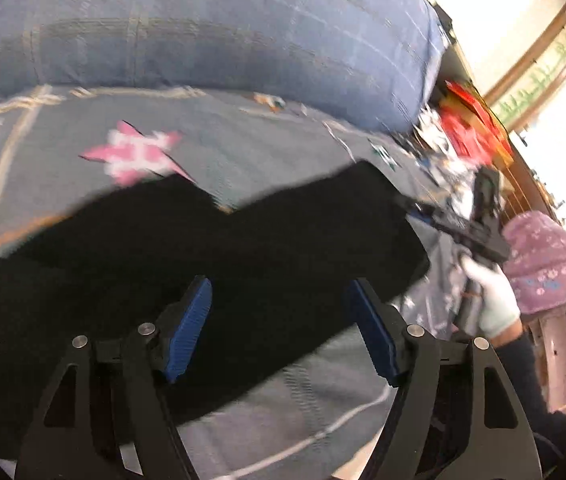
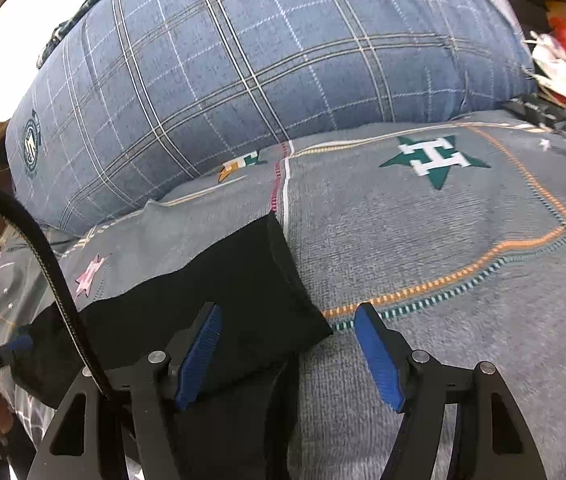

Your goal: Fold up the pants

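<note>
**Both grippers spread wide, black pants lying flat on the bed**

Left wrist view is pretty smeared, so take the details loosely. My left gripper (image 1: 279,330) has its jaws wide apart with nothing between them, hovering over the black pants (image 1: 211,264). The pants run as a dark band from about 9 o'clock across to 3 o'clock on the grey bedspread (image 1: 63,152), right next to a pink star print (image 1: 139,152). Out at 3 o'clock I can see the gloved right hand (image 1: 491,300) holding its gripper handle, off the end of the pants.

Right wrist view is sharp. My right gripper (image 2: 287,354) is also spread wide and holding nothing. Its left blue pad (image 2: 199,356) sits over the pants' (image 2: 219,300) edge, the other pad over bare bedspread (image 2: 443,240). The cloth's squared end points toward 12 o'clock, and it spreads down to 7 o'clock. A green star print (image 2: 435,158) sits at 1 o'clock, and a big blue plaid pillow (image 2: 243,60) fills 12 o'clock, resting on the bedspread. A black cable (image 2: 43,256) curves through at 9 o'clock.
</note>
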`<action>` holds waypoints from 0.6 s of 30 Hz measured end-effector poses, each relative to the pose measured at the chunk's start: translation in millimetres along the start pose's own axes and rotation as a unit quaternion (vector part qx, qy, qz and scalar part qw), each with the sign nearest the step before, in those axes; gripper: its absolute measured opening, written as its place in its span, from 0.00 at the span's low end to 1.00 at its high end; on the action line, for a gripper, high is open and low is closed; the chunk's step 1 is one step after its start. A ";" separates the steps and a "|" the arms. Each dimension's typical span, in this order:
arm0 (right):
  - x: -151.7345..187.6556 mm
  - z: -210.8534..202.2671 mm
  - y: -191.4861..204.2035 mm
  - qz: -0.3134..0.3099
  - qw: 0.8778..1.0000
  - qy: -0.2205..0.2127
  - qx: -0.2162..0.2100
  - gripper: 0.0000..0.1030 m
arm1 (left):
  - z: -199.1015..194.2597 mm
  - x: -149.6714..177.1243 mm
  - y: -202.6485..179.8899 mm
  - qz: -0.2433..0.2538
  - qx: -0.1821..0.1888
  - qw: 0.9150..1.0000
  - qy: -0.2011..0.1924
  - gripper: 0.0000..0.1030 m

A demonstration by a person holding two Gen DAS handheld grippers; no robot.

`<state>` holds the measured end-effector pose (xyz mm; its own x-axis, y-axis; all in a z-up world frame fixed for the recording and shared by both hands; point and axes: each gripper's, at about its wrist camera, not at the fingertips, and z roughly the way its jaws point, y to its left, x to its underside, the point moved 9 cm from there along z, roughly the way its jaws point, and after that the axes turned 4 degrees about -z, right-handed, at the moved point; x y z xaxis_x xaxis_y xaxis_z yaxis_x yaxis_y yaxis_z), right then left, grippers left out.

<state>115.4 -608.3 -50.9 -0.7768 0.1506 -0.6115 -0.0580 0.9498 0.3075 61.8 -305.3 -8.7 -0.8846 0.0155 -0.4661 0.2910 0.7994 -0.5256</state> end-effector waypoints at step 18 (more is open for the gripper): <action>-0.7 -4.7 1.4 0.014 0.999 -0.031 -0.033 0.65 | 43.8 21.5 -68.5 -0.189 0.153 0.969 0.029 0.70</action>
<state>112.9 -608.3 -46.7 -0.7391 0.1949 -0.6448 -0.0800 0.9251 0.3713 38.8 -386.0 -13.9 -0.9657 -0.2030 -0.1621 0.0280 0.5391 -0.8418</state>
